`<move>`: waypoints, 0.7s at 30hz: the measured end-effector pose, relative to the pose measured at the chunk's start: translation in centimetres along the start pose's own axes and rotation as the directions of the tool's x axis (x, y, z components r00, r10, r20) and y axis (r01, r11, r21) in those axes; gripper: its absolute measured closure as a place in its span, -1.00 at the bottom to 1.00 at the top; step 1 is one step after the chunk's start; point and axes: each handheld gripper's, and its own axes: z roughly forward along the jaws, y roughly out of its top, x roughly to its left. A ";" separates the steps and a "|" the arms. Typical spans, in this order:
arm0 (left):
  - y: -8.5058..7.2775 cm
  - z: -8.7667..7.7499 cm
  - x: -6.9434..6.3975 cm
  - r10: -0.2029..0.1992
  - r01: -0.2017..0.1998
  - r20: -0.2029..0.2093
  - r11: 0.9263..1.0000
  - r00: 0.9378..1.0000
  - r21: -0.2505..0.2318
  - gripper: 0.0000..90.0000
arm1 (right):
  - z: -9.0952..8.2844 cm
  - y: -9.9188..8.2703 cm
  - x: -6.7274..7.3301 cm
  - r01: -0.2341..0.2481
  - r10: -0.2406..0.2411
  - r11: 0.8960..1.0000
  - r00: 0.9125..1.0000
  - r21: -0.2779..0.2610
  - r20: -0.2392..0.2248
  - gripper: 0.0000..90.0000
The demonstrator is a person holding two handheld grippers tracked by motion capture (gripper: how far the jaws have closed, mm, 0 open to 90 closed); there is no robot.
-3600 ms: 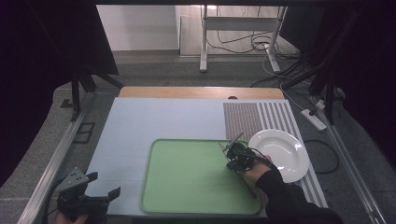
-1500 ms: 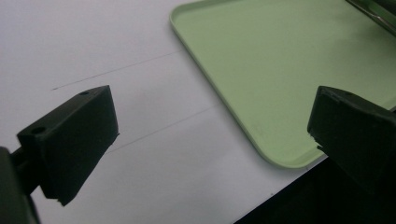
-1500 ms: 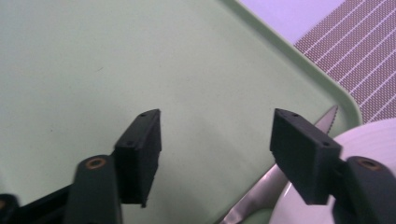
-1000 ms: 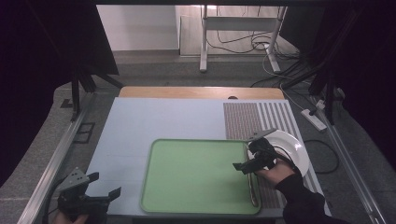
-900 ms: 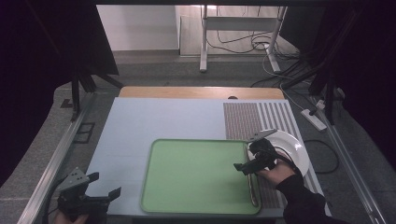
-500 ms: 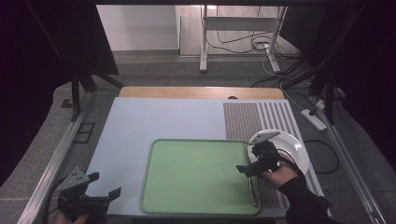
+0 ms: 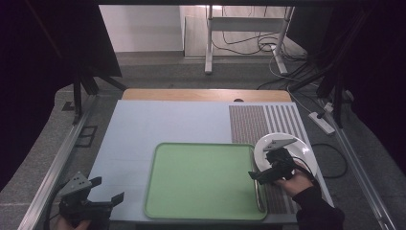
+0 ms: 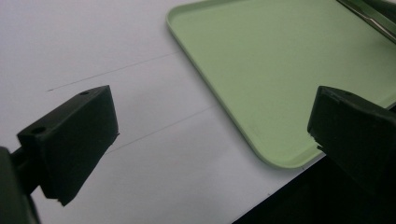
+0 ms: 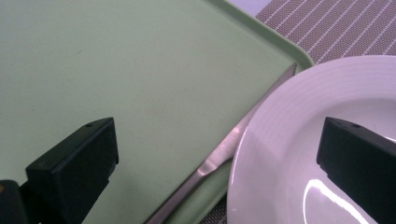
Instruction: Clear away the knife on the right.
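Observation:
A green tray (image 7: 201,179) lies on the white table top. A metal knife (image 7: 257,191) rests along the tray's right edge. Just right of the tray, a white plate (image 7: 292,148) sits on a striped mat (image 7: 263,120). My right gripper (image 7: 262,165) hovers open over the plate's left rim and the tray's edge. In the right gripper view, its open jaws (image 9: 217,154) frame the knife (image 9: 233,137) and the plate (image 9: 327,149), whose rim hides part of the knife. My left gripper (image 7: 106,189) is open near the table's front left corner, with nothing between its jaws (image 8: 215,135).
The tray (image 8: 289,70) is bare apart from the knife (image 8: 369,18). The white table top (image 7: 167,120) stretches behind and left of the tray. The table's front edge (image 8: 280,186) is close under the left gripper. Cables and a stand lie on the floor beyond.
My right gripper has moved right, from over the tray to the plate's left rim, then slightly toward the front. A knife now lies on the tray's right edge. The left gripper stayed still.

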 end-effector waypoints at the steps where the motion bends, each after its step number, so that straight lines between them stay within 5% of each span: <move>1: 0.0 0.0 0.0 0.000 0.000 0.000 1.000 1.000 0.000 -0.96 | -0.1 -0.1 -0.1 -0.003 0.003 1.000 1.000 -0.001 0.002 -1.00; 21: 0.0 0.0 0.0 0.000 0.000 -0.002 1.000 1.000 0.003 -0.96 | -2.1 -2.8 -0.5 -0.065 0.066 0.997 0.997 -0.030 0.027 -1.00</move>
